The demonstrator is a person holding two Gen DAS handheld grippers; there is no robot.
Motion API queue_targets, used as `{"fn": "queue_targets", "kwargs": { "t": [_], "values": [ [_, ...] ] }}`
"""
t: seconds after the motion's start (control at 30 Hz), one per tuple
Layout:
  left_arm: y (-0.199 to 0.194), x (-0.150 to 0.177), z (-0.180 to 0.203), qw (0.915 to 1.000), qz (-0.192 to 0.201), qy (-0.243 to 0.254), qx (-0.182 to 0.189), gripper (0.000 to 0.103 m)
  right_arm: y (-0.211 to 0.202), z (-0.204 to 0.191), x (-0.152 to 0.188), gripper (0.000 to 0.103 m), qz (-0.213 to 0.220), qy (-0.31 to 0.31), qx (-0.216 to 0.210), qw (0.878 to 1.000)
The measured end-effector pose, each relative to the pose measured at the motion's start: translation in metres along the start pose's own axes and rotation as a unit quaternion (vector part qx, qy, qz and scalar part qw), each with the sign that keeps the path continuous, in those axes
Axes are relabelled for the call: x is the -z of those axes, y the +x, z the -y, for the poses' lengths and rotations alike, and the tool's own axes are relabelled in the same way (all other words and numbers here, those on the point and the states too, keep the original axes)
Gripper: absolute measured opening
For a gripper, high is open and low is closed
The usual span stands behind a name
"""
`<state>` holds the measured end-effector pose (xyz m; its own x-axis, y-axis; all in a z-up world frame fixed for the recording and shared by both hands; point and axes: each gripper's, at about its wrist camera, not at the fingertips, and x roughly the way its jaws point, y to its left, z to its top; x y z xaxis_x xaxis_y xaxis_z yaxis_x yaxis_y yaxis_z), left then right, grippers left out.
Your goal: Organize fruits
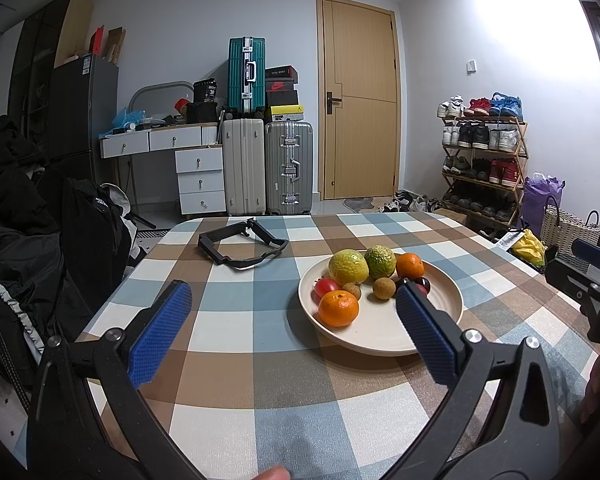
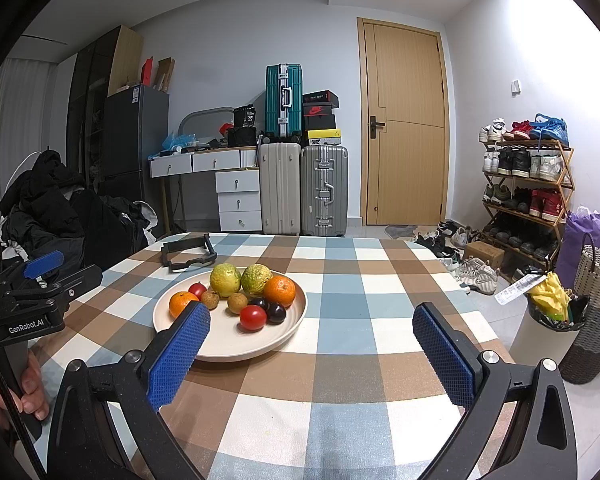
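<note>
Behind the released left gripper (image 1: pixel 294 308), the plate (image 1: pixel 380 336) half-hides cherries (image 1: pixel 422 284); right gripper (image 2: pixel 312 322) released.

Fruit: heaped on round cream plate (image 1: pixel 440 312), far half.
Left gripper (image 1: pixel 294 304): spread wide, before plate.

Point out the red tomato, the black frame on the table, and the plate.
red tomato (image 2: pixel 253 317), right wrist view, its front face.
black frame (image 1: pixel 242 246), left wrist view, its right edge.
plate (image 2: pixel 236 354), right wrist view, its near rim.

bare tablecloth (image 2: pixel 340 360) around plate (image 2: pixel 288 332); black frame (image 2: pixel 188 256) lies beyond, apart.
</note>
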<state>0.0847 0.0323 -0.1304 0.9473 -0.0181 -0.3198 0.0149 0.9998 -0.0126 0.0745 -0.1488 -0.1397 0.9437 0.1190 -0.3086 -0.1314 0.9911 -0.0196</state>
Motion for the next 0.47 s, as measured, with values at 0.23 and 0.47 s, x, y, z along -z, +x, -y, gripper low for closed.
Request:
{"fn": "queue_targets", "kwargs": {
  "t": [0.23, 0.47],
  "values": [
    [0.001, 0.0004, 0.0003, 1.0, 0.0, 0.0, 0.0, 0.102, -0.0001, 0.0, 0.0001, 0.103, 0.0, 0.0, 0.0, 1.0],
    [-0.0007, -0.0001, -0.001, 1.0, 0.0, -0.001, -0.001, 0.102, -0.0001, 0.0, 0.0001, 0.103, 0.0, 0.0, 0.0, 1.0]
  ]
}}
